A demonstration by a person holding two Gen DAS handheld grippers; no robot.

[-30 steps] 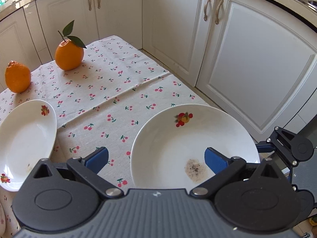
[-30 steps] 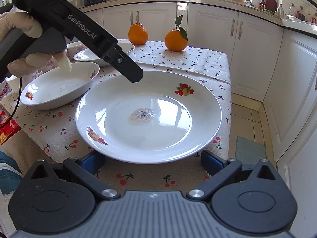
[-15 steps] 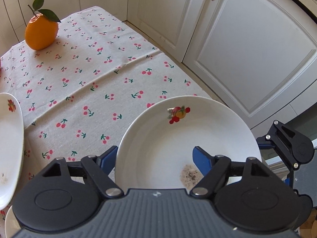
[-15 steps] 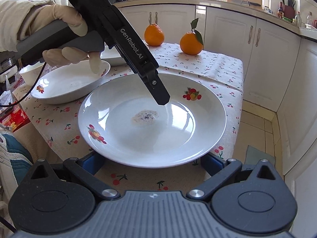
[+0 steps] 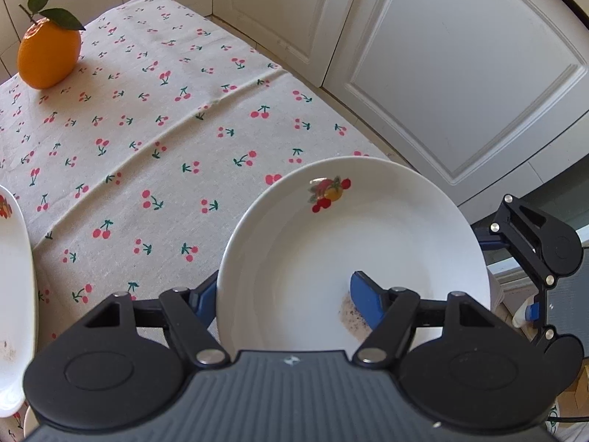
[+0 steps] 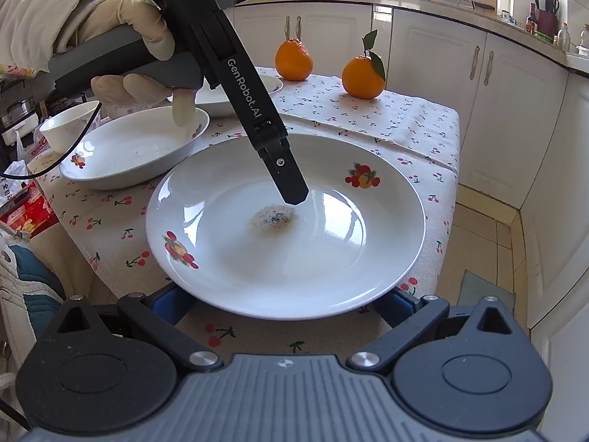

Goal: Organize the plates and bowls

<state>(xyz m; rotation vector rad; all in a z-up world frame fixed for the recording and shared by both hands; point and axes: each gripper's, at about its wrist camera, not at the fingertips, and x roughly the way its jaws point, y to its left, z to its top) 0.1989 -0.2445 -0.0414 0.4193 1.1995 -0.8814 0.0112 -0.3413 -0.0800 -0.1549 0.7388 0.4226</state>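
A white plate [image 5: 331, 250] with fruit prints and a grey smudge lies at the table's near right corner. My left gripper [image 5: 285, 296] points steeply down at it. Its jaws are closing on the plate's left rim, with one blue pad [image 5: 368, 302] inside the dish and the other outside under the rim. The right wrist view shows the same plate [image 6: 331, 258], with the left gripper's black finger [image 6: 285, 176] touching down near the smudge. My right gripper [image 6: 283, 307] stands open at the plate's near rim, its pads partly hidden beneath it.
A white bowl [image 6: 136, 154] sits left of the plate under a gloved hand [image 6: 147, 88]. Another dish [image 6: 224, 99] and a small bowl [image 6: 70, 125] lie behind. Two oranges [image 6: 293, 59] [image 6: 362, 77] stand at the back. White cabinets [image 5: 460, 73] flank the table's right edge.
My left gripper swung over the plate and tilted further down, and its jaws went from wide open to closed on the plate's rim. The right gripper stayed put.
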